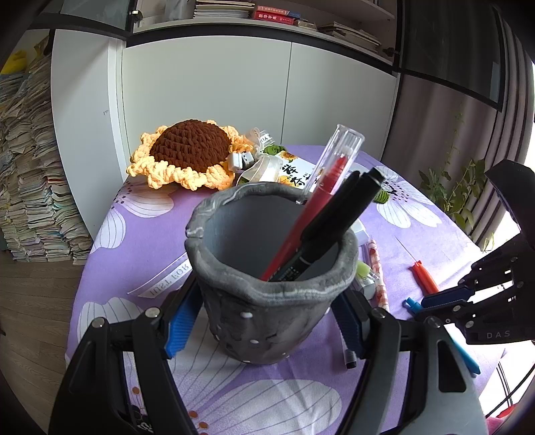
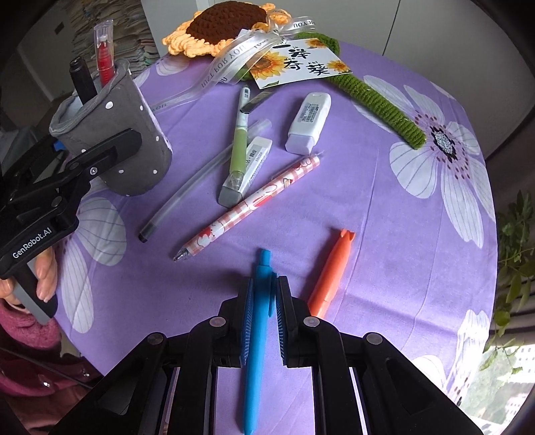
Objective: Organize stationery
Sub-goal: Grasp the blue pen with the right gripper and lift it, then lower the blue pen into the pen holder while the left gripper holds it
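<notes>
A purple cloth printed with large white flowers covers the desk (image 2: pixel 384 200), which stands against white cabinet doors (image 1: pixel 207 93) under a shelf of books (image 1: pixel 254 11); a tall pile of papers (image 1: pixel 26 167) sits on the wooden floor beside it. The left gripper (image 1: pixel 264 321) clamps the grey felt pen holder (image 1: pixel 267 267) near the desk's edge, with a red pen (image 1: pixel 321 194) and a black marker (image 1: pixel 337 227) standing inside. The right gripper (image 2: pixel 264 301) is narrowed on a blue pen (image 2: pixel 259 318), just beside an orange pen (image 2: pixel 331 271). Farther back lie a checked pen (image 2: pixel 247 207), a green pen (image 2: pixel 239 147), erasers and a crocheted sunflower (image 2: pixel 220 23).
</notes>
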`<state>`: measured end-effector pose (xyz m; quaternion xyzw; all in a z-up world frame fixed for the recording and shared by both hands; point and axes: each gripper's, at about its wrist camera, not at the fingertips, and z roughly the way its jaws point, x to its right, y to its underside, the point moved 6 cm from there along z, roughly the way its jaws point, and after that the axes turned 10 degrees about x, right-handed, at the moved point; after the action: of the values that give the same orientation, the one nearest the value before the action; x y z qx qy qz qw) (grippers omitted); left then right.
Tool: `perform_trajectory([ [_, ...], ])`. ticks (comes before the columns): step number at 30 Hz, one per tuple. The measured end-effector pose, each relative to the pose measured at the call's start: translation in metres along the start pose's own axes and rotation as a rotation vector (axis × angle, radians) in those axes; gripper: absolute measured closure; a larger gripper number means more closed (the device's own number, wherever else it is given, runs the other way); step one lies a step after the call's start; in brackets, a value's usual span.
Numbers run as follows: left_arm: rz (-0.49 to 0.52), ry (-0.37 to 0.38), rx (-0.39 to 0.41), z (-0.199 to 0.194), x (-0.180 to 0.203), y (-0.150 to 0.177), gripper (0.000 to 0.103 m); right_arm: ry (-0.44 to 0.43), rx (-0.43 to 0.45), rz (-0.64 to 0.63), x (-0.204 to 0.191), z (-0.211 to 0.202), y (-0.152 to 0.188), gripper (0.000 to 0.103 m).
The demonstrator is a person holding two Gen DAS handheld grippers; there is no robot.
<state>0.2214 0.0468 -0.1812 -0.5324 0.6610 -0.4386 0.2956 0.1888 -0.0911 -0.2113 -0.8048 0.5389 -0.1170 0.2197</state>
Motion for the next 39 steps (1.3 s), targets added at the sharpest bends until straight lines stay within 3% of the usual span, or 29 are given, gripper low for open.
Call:
perform_trajectory([
  [5,-0.001,0.000,-0.001,0.000,0.000,0.000,0.031,-0.016,0.005,-0.001,0.001,0.005,-0.005,0.082],
  [10,-0.001,0.001,0.000,0.000,0.000,0.000,0.031,0.012,0.004,-0.066,-0.013,0.003,-0.004,0.084],
  [11,-0.001,0.001,0.000,0.000,0.000,0.000,0.031,0.013,-0.001,-0.067,-0.015,0.003,-0.005,0.088],
  [16,0.000,0.001,0.000,0.000,0.000,0.000,0.031,0.000,0.021,-0.032,-0.014,-0.006,-0.003,0.089],
  [28,-0.001,0.001,0.000,0.000,-0.001,0.000,0.031,-0.071,0.218,0.034,-0.007,-0.072,-0.021,0.089],
  [39,0.001,0.001,0.000,0.000,-0.001,0.000,0.031,-0.116,0.479,-0.026,-0.034,-0.151,-0.066,0.092],
])
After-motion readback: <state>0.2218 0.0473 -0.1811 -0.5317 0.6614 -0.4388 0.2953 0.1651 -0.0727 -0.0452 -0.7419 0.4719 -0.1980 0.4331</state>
